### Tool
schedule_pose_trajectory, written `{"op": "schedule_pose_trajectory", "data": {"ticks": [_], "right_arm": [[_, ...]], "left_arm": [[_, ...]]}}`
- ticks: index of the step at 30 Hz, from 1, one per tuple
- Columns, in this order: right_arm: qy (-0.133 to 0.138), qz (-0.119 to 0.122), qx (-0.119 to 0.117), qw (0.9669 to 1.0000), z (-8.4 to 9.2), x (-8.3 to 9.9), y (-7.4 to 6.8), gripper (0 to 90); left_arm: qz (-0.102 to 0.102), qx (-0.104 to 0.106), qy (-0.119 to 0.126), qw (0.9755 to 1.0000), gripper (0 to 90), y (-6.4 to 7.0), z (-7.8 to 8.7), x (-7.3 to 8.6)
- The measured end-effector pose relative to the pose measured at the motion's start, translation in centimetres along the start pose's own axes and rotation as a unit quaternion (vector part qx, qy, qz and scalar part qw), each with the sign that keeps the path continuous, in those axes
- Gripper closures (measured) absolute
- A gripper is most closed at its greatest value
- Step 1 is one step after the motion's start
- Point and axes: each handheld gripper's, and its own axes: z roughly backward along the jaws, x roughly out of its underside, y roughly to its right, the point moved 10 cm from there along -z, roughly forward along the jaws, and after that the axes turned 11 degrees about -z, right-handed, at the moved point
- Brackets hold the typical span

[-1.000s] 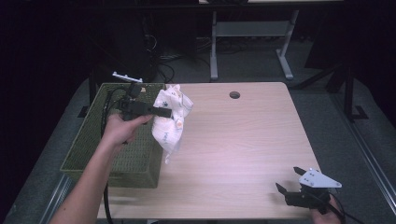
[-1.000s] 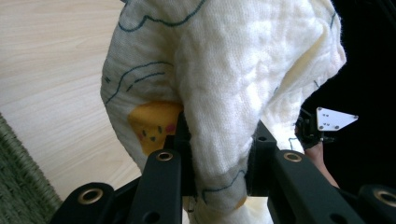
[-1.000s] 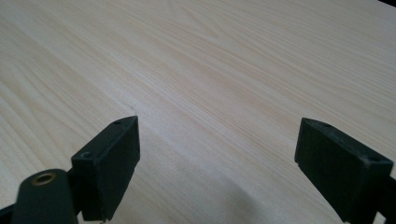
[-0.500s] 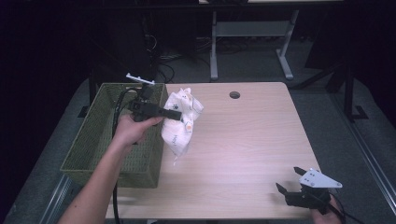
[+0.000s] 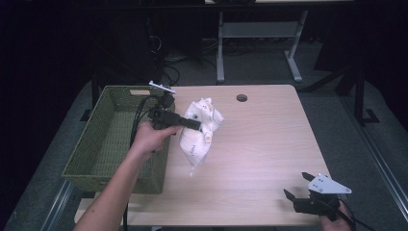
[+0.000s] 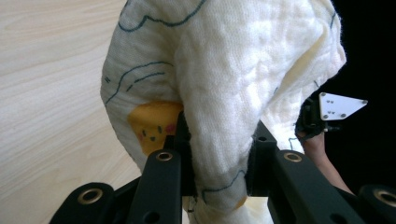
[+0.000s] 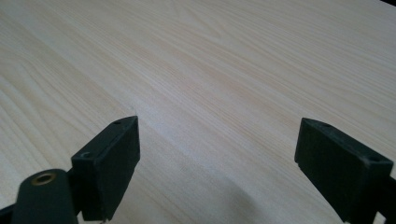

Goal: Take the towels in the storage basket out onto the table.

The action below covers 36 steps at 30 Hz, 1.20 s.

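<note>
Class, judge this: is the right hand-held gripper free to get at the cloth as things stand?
Probably yes: bare table lies between the open right hand-held gripper and the cloth, though the left hand-held gripper grips it.

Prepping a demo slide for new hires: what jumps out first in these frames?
The white printed cloth, bunched and hanging over the table just right of the green woven basket, pinched in the left gripper. In the left gripper view its jaws clamp a fold beside a yellow cartoon face. The right gripper sits at the table's near right corner, jaws wide apart with nothing between them.
</note>
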Motion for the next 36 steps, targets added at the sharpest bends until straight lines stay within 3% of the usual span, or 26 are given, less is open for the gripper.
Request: {"op": "schedule_pose_trajectory", "data": {"ticks": [7, 19, 23, 28, 36], "right_arm": [[0.006, -0.002, -0.002, 1.0000, 0.3, -0.2, 0.1, 13.7], [0.007, -0.001, -0.001, 1.0000, 0.4, -0.2, 0.1, 13.7], [0.008, -0.005, -0.002, 1.0000, 0.4, -0.2, 0.2, 13.7], [0.009, 0.000, -0.004, 1.0000, 0.3, -0.4, 0.0, 13.7], [0.007, 0.004, -0.007, 0.9999, 0.1, -0.4, 0.0, 13.7]], "left_arm": [[-0.003, 0.004, -0.011, 0.9999, 71.5, 0.2, -1.9, -0.2], [-0.011, 0.023, -0.036, 0.9990, 71.4, 1.1, -6.8, -0.3], [-0.012, 0.023, -0.043, 0.9987, 71.4, 1.3, -7.7, -0.1], [-0.003, 0.025, -0.042, 0.9988, 71.1, 1.3, -9.2, 0.0], [0.004, 0.023, -0.065, 0.9976, 71.1, 0.6, -11.8, 1.0]]}}
